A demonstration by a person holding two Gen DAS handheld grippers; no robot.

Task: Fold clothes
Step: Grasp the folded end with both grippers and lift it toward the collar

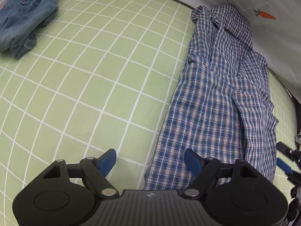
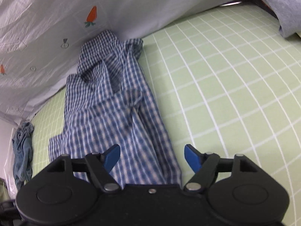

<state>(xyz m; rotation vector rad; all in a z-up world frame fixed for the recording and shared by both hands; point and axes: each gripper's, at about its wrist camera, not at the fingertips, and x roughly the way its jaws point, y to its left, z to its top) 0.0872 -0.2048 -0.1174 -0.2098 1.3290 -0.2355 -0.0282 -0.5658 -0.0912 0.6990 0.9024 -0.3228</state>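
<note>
A blue and white plaid shirt [image 1: 216,101] lies stretched lengthwise on the green grid sheet [image 1: 94,75], its collar end bunched at the far side. My left gripper [image 1: 150,160] is open above the shirt's near left edge, holding nothing. At the right edge of the left wrist view the other gripper's blue finger [image 1: 284,165] shows beside the shirt. In the right wrist view the same plaid shirt [image 2: 112,103] runs away from me. My right gripper [image 2: 152,158] is open over its near right edge, nothing between its pads.
Crumpled blue jeans [image 1: 24,17] lie at the far left of the sheet, and appear small as jeans [image 2: 22,150] in the right wrist view. A white carrot-print cloth [image 2: 56,18] bounds the far side. A grey garment [image 2: 282,5] hangs at upper right.
</note>
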